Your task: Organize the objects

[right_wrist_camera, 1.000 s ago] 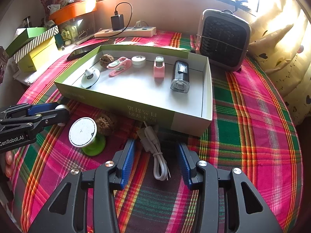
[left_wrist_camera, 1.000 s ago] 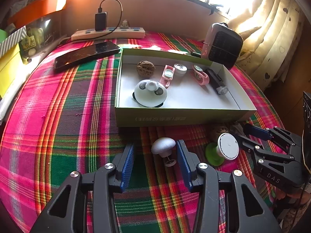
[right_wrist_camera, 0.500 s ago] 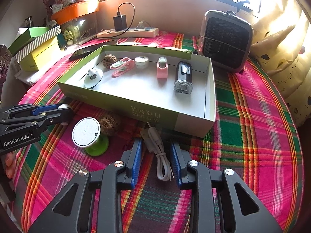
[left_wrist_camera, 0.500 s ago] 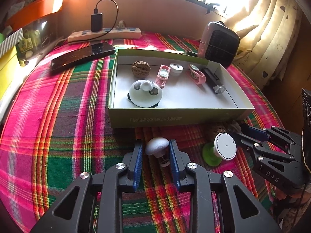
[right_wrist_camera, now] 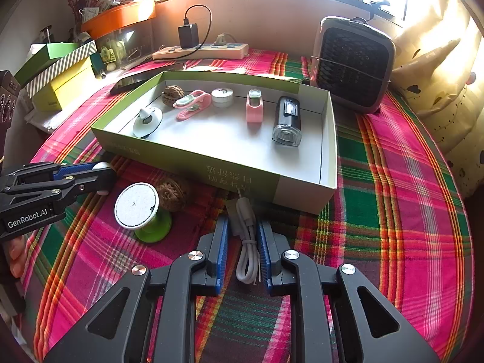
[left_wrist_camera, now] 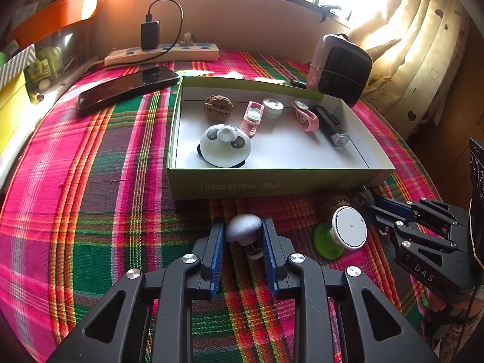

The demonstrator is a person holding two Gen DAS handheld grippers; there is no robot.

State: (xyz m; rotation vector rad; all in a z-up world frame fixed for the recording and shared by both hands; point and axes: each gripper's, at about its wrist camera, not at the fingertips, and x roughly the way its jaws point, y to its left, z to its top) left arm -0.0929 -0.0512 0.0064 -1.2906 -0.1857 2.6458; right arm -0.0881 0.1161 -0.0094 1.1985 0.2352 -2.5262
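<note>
The left wrist view shows the left gripper [left_wrist_camera: 243,236] with its blue pads closed against both sides of a grey mushroom-shaped knob [left_wrist_camera: 243,227], which sits on the plaid tablecloth [left_wrist_camera: 90,205] just in front of the green box [left_wrist_camera: 272,183]. The right wrist view shows only a pale sliver of that knob between the left gripper's fingers.

The right wrist view shows the right gripper [right_wrist_camera: 243,242] narrowed around a white coiled cable [right_wrist_camera: 246,242]; the pads stand close on either side, and contact cannot be confirmed. The cable lies on the cloth, its plug end near the box's front wall. The left wrist view does not show the cable (it sees the right gripper only from the side).

Both views show a white disc on a green base [right_wrist_camera: 142,211] tilted on the cloth, with a walnut [right_wrist_camera: 172,193] just beside it, between the two grippers.

Box contents, all on the white floor:
- a second walnut [left_wrist_camera: 218,107] at the far left corner;
- a panda-faced dome [left_wrist_camera: 225,146] nearest the front left;
- a pink clip [left_wrist_camera: 252,116];
- a small round white tin [left_wrist_camera: 273,107];
- a second pink clip [left_wrist_camera: 304,118];
- a dark bike light [right_wrist_camera: 287,121] toward the right wall.

Outside the box: a phone [left_wrist_camera: 127,86], a power strip [left_wrist_camera: 163,54] and a small fan [right_wrist_camera: 352,63].
</note>
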